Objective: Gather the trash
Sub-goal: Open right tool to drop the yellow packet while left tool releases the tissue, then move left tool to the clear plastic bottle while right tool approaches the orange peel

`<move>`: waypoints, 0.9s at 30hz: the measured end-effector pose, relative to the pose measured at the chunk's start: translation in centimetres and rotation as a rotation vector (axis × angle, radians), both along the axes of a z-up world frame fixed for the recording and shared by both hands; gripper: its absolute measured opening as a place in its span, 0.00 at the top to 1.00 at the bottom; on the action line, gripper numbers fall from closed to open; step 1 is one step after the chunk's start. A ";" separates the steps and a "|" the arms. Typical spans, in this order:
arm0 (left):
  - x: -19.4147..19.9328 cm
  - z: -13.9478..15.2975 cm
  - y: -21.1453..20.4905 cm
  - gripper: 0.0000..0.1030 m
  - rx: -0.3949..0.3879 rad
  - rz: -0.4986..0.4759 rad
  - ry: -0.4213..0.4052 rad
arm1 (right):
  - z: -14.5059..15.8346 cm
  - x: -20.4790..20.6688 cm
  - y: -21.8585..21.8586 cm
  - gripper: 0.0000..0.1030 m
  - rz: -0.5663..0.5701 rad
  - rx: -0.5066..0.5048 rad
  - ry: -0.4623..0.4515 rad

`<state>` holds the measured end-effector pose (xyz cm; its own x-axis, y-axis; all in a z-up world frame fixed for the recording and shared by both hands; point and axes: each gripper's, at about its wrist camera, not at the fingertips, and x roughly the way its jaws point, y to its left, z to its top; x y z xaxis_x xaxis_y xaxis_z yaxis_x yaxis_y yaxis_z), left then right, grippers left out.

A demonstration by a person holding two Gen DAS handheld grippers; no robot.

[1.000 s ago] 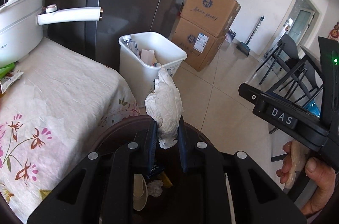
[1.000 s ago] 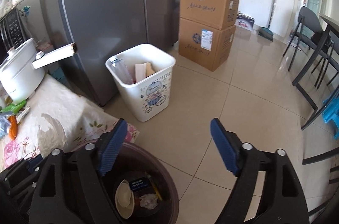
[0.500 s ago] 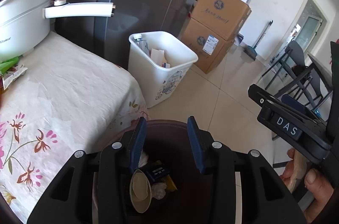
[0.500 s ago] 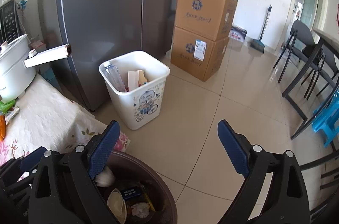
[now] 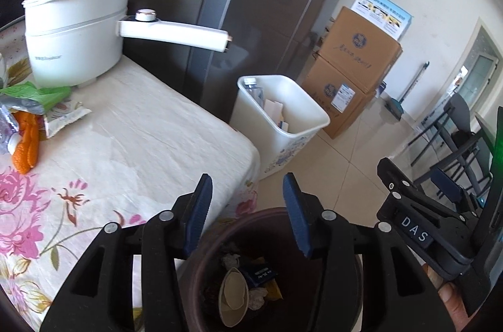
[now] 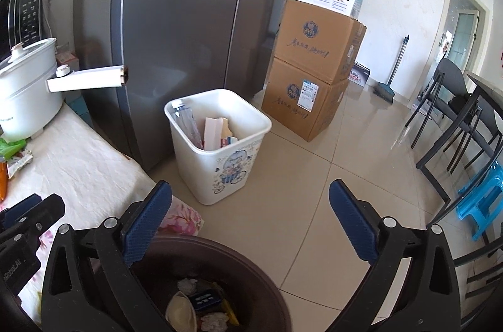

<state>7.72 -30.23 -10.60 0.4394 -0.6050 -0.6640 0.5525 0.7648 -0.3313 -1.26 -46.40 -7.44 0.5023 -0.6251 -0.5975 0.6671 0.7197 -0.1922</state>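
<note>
My left gripper (image 5: 246, 214) is open and empty above a dark brown bin (image 5: 345, 275) that holds a crumpled tissue (image 5: 231, 259), a paper cup (image 5: 232, 297) and wrappers. My right gripper (image 6: 250, 220) is open and empty above the same bin (image 6: 251, 275). More trash lies at the table's far left: a green wrapper (image 5: 34, 93), an orange packet (image 5: 26, 143) and a torn sachet (image 5: 64, 121). The right gripper's body (image 5: 440, 231) shows at the right of the left wrist view.
A floral tablecloth covers the table (image 5: 132, 143), with a white electric pot (image 5: 75, 30) at its back. A white waste basket (image 6: 217, 140) stands on the floor by the grey fridge (image 6: 188, 17). Cardboard boxes (image 6: 317, 64), black chairs (image 6: 459, 118) and a blue stool (image 6: 481, 203) are beyond.
My left gripper opened and let the white tissue fall into the brown bin, then rose and turned toward the table. The right gripper stayed open and rose slightly.
</note>
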 end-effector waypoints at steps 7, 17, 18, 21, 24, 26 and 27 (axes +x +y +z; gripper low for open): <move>1.9 0.0 3.2 0.53 0.017 0.074 0.004 | 0.0 2.6 2.8 0.07 0.042 0.014 -0.016; 5.4 -0.2 10.2 0.45 0.022 0.236 0.029 | -0.8 7.3 8.1 0.07 0.146 0.009 -0.012; 5.8 -0.2 10.9 0.45 0.022 0.252 0.033 | -0.8 7.8 8.7 0.07 0.159 0.009 -0.012; 7.0 -0.3 12.9 0.45 0.023 0.304 0.040 | -1.1 9.4 10.6 0.07 0.203 0.011 -0.012; 8.4 -0.5 15.2 0.45 0.022 0.365 0.055 | -1.3 10.8 12.4 0.07 0.252 0.019 -0.019; 9.3 -0.8 16.8 0.45 0.016 0.407 0.076 | -1.5 11.9 13.8 0.07 0.284 0.022 -0.024; 9.8 -1.1 17.6 0.45 0.010 0.432 0.089 | -1.6 12.3 14.3 0.07 0.297 0.025 -0.025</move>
<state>17.55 -12.61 -11.69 0.5910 -0.3718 -0.7158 0.1512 0.9228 -0.3545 11.06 -32.08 -9.04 0.6760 -0.4339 -0.5956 0.4308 0.8884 -0.1583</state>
